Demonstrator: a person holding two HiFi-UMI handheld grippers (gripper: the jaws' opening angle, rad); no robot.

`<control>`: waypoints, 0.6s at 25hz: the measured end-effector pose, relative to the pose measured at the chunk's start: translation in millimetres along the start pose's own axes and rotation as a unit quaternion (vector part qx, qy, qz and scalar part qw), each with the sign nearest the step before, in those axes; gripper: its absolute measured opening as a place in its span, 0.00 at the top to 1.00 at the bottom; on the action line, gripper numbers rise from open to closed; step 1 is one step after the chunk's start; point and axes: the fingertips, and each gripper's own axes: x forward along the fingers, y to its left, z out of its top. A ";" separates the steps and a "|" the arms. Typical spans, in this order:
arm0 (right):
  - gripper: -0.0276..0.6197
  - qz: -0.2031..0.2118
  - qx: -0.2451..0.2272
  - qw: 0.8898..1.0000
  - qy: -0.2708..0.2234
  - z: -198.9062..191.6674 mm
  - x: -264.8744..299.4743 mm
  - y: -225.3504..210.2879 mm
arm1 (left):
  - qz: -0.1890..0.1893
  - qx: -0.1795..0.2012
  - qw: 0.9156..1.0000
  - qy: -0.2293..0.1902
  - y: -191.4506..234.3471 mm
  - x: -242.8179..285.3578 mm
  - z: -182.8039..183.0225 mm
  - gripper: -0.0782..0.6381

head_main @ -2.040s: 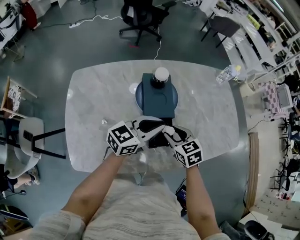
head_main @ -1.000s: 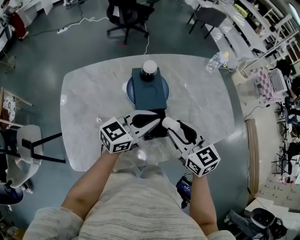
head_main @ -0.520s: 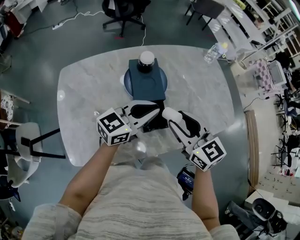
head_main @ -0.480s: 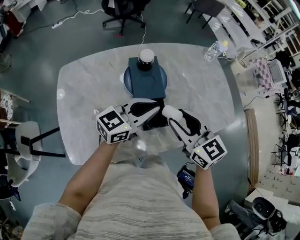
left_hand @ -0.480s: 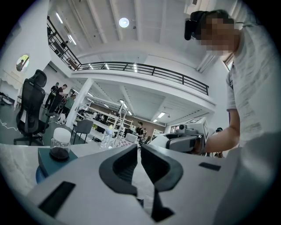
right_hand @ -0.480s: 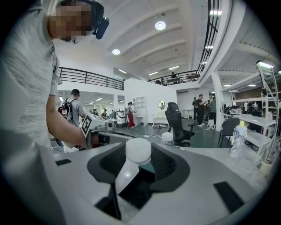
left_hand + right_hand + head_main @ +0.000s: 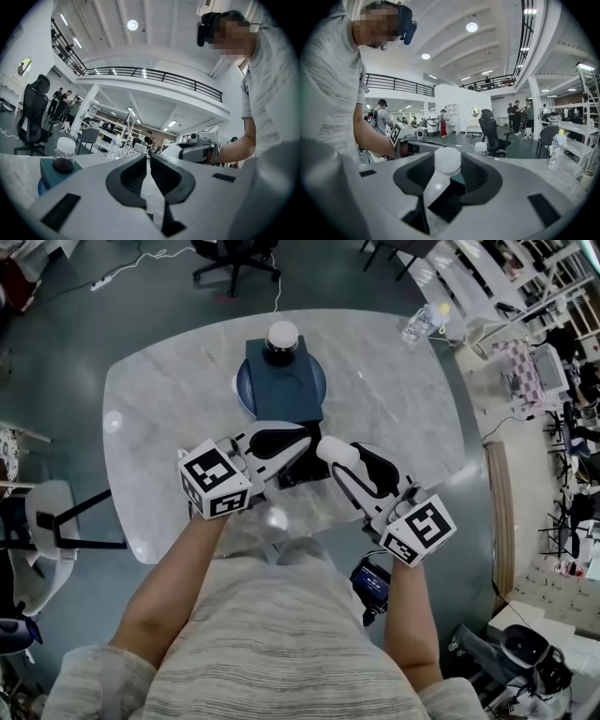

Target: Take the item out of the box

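Note:
A small black box lies near the table's front edge. My right gripper reaches over it from the right, shut on a white round-topped item. In the right gripper view that item sits between the jaw tips of the right gripper, with the dark box just below. My left gripper comes in from the left, level with the box. In the left gripper view the left gripper has its pads almost touching, with a thin dark edge of the box between them.
A dark blue square tray on a round blue plate stands at the table's far side, with a white-lidded jar on it. A clear bottle stands at the far right corner. An office chair is beyond the table, a white chair to the left.
My right gripper's cube has swung out to the right and its tips, with the white item, have shifted up over the box. The left gripper has stayed at the box.

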 end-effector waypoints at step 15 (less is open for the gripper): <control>0.67 0.012 -0.011 1.000 0.008 1.2 -1.2 0.4 | 0.002 -0.001 1.000 -0.004 0.3 2.0 2.3 0.86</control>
